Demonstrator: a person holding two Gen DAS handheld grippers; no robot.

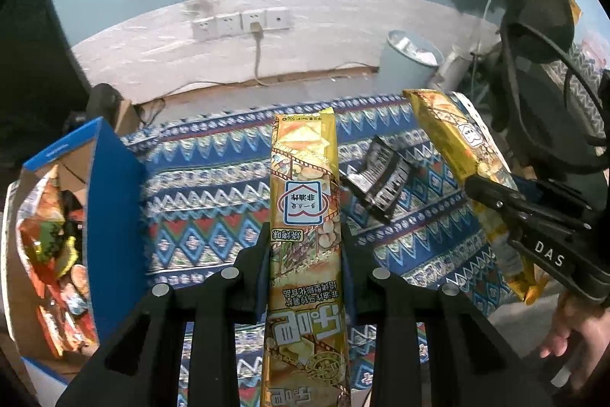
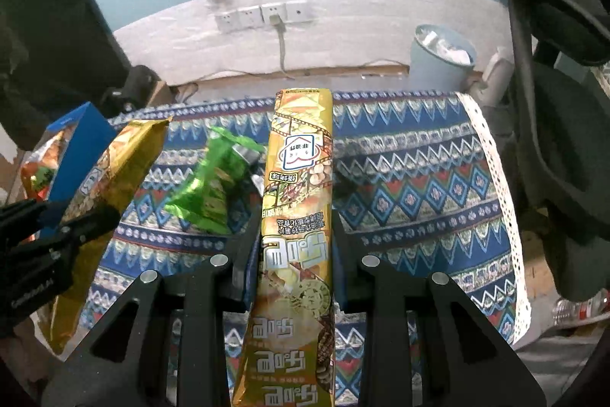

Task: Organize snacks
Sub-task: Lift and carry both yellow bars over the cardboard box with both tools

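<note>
My left gripper (image 1: 305, 235) is shut on a long gold snack packet (image 1: 305, 185), held lengthwise above the patterned cloth. My right gripper (image 2: 293, 216) is shut on a second long gold snack packet (image 2: 299, 178). Each shows in the other's view: the right gripper (image 1: 495, 197) with its packet (image 1: 450, 136) at the right, the left gripper (image 2: 87, 220) with its packet (image 2: 114, 174) at the left. A blue cardboard box (image 1: 110, 201) holding several snack bags stands at the left. A black packet (image 1: 381, 178) and a green packet (image 2: 209, 185) lie on the cloth.
The table wears a blue patterned cloth (image 2: 419, 185) with a white lace edge at the right. Beyond it are a pale blue bin (image 2: 442, 56), wall sockets (image 2: 263, 14) and a dark chair (image 2: 564, 121) at the right.
</note>
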